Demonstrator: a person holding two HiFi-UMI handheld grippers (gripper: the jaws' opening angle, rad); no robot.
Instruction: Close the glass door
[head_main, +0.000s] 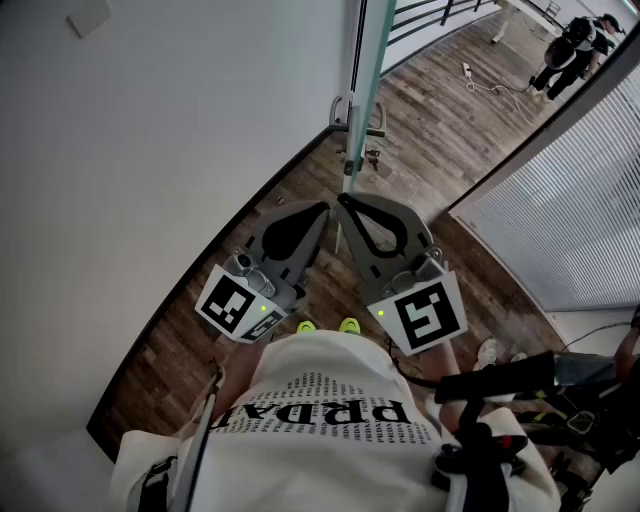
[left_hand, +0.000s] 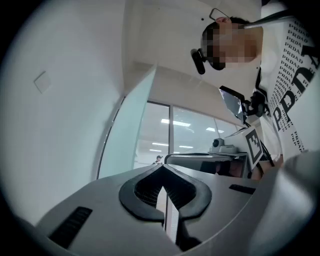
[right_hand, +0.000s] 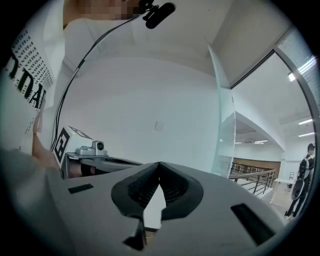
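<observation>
My left gripper and right gripper, both pressed together on nothing, point at the tall green-edged glass door, where I fear hard tips skidding off slick glass.

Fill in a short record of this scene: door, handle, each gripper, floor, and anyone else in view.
Door: glass door, seen edge-on ahead of the person, beside the white wall
Handle: metal handle on the door, untouched
Left gripper: fingers together, nothing between them, short of the handle
Right gripper: fingers together, nothing between them, beside the left one
Floor: wooden floor
Other: a person far off at upper right; window blinds at right
</observation>
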